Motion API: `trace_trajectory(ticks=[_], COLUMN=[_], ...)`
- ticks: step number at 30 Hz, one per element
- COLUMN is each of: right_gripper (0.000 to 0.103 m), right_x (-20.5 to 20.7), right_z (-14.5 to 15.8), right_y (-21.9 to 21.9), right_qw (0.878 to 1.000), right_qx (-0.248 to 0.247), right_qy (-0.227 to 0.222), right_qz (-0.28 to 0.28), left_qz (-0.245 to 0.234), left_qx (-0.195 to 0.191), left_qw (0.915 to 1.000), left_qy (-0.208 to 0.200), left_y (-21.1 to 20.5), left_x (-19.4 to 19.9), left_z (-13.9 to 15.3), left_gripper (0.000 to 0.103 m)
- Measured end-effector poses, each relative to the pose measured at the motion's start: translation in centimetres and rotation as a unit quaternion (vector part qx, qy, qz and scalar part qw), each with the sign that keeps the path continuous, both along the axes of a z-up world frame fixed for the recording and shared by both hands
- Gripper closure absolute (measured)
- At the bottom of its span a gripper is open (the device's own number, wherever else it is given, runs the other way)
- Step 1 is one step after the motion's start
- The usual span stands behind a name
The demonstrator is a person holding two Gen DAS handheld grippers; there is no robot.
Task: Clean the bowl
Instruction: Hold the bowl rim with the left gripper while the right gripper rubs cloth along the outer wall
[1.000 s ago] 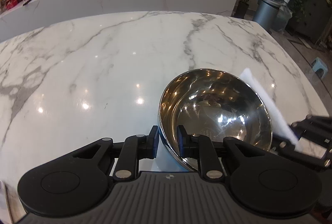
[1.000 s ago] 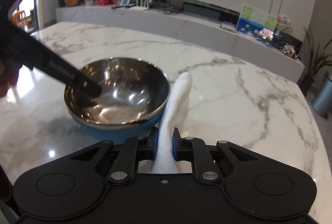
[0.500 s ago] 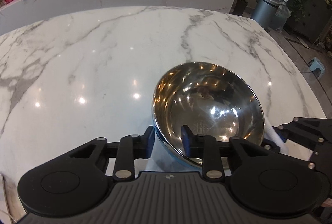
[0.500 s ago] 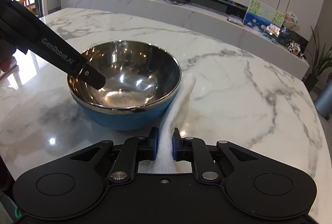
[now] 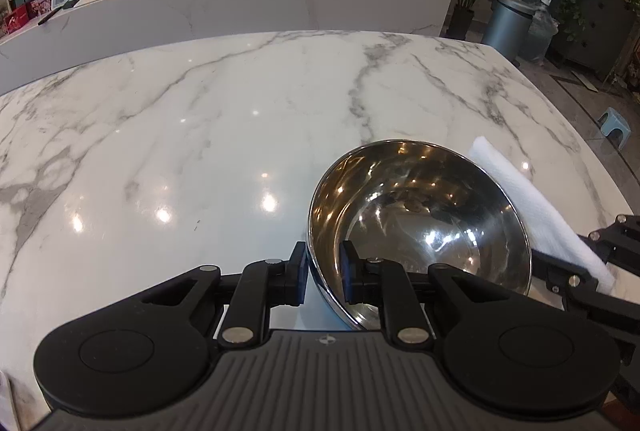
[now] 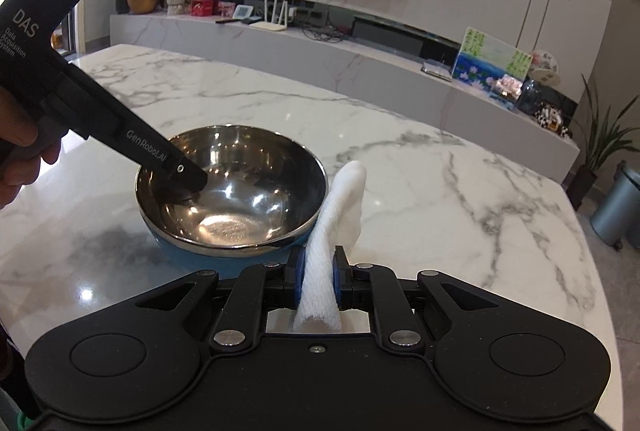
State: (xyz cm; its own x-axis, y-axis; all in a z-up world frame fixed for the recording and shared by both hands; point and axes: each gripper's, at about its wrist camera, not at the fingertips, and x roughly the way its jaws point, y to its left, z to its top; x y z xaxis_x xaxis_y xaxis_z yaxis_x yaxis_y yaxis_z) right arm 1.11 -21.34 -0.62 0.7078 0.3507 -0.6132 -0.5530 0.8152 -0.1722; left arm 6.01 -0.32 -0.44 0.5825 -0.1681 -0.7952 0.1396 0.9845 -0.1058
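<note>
A steel bowl with a blue outside sits on the marble table; it also shows in the right wrist view. My left gripper is shut on the bowl's near rim, one finger inside and one outside. It shows in the right wrist view at the bowl's left rim. My right gripper is shut on a white folded cloth, which stands upright just right of the bowl. The cloth also shows in the left wrist view beside the bowl, with the right gripper behind it.
The marble table spreads wide around the bowl. Its right edge is close to the cloth. A long marble counter with small items stands beyond the table. A bin stands on the floor at right.
The bowl has tilted up and settled again in my left gripper. The cloth has lifted from leaning on the bowl's side to standing upright beside it.
</note>
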Motion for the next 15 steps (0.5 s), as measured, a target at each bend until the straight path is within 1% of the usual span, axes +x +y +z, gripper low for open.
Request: trace_trajectory(ticks=[2,3,4,6,10,15], right_gripper=[0.091,0.091,0.091,0.091,0.091,0.091], right_x=[0.0,0.0,0.0,0.0,0.1,-0.5], right_z=[-0.4,-0.6,-0.7,-0.9,-1.4,-1.9], right_y=[0.3,0.5,0.6,0.8,1.3,2.2], right_qw=[1.0,1.0,1.0,1.0,0.999,0.998], right_qx=[-0.008,-0.011,-0.014,-0.018,-0.025,-0.039], right_qy=[0.006,0.008,0.01,0.013,0.022,0.033], right_qz=[0.004,0.005,0.007,0.009,0.015,0.041], left_qz=[0.006,0.009,0.012,0.014,0.013,0.014], left_qx=[-0.006,-0.01,-0.014,-0.016,-0.019,-0.023], left_qw=[0.9999,0.9998,0.9997,0.9996,0.9995,0.9993], left_qy=[0.007,0.012,0.016,0.019,0.022,0.026], left_y=[0.1,0.3,0.4,0.5,0.6,0.7], left_x=[-0.1,-0.1,-0.2,-0.4,-0.8,-0.9], left_z=[0.0,0.0,0.0,0.0,0.2,0.2], left_gripper=[0.086,0.079,0.071,0.065,0.062,0.062])
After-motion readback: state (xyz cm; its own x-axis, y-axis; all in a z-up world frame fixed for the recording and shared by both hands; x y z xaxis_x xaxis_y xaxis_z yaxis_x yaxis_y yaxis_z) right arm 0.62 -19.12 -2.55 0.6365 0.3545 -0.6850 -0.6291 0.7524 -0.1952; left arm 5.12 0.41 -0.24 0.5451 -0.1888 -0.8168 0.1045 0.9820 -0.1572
